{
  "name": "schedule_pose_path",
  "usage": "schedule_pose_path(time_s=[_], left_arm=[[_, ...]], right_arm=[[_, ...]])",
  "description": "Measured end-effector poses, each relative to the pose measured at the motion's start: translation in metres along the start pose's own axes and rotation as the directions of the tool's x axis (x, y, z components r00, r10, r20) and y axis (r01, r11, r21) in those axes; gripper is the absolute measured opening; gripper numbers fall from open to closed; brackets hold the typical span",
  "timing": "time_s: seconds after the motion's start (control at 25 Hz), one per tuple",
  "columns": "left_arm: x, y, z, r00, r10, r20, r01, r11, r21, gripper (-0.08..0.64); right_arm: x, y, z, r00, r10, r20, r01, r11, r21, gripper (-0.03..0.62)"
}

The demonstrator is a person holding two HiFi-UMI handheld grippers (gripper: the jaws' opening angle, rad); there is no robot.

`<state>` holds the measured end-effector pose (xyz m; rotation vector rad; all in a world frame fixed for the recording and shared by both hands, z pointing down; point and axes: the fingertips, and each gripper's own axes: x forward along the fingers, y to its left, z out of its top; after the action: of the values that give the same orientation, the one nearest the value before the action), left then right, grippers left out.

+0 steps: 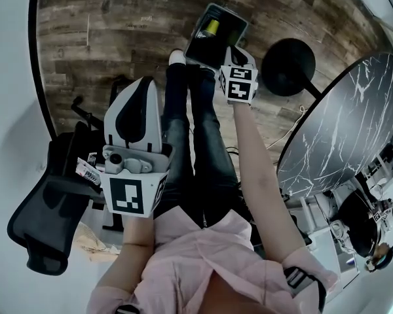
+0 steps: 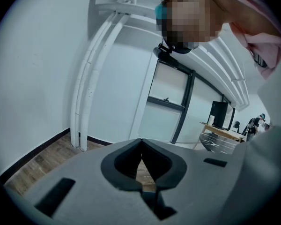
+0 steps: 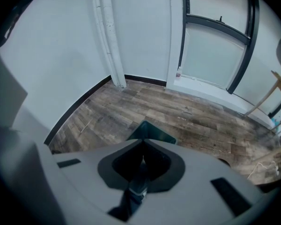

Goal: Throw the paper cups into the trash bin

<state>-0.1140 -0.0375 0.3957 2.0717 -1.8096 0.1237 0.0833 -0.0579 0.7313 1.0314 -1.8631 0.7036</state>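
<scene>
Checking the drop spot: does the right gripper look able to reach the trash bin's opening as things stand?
Likely yes: the right gripper hangs at the rim of the open trash bin, nothing seen between them.

Trash bin [image 1: 198, 44] on the floor [image 1: 118, 38] ahead, paper cup [image 1: 211, 26] inside; table [image 1: 340, 123] right, chair [image 1: 39, 221] left.

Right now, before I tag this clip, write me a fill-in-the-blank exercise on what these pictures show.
1. The gripper held out over the trash bin is the person's ____ one.
2. The left gripper's fingers are ____, with nothing between them.
3. The bright thing lying inside the trash bin is ____ in colour.
Missing words: right; shut; yellow.
</scene>
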Motion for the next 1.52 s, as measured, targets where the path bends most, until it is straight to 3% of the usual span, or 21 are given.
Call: schedule_pose_path(time_s=[0.44, 1.08, 1.52], left_arm=[[-0.005, 0.0, -0.001, 1.0, 0.0, -0.001, 0.0, 1.0, 0.009, 0.015], [-0.011, -0.008, 0.039, 0.999, -0.029, 0.04, 0.028, 0.999, 0.032, 0.015], [-0.01, -0.013, 0.062, 0.997, -0.031, 0.073, 0.028, 0.999, 0.04, 0.015]], right_arm=[[-0.006, -0.006, 0.001, 1.0, -0.022, 0.012, 0.022, 1.0, -0.005, 0.031], [-0.05, -0.01, 0.064, 0.989, -0.035, 0.143, 0.033, 0.999, 0.013, 0.031], [-0.08, -0.023, 0.087, 0.978, -0.06, 0.2, 0.045, 0.996, 0.077, 0.031]])
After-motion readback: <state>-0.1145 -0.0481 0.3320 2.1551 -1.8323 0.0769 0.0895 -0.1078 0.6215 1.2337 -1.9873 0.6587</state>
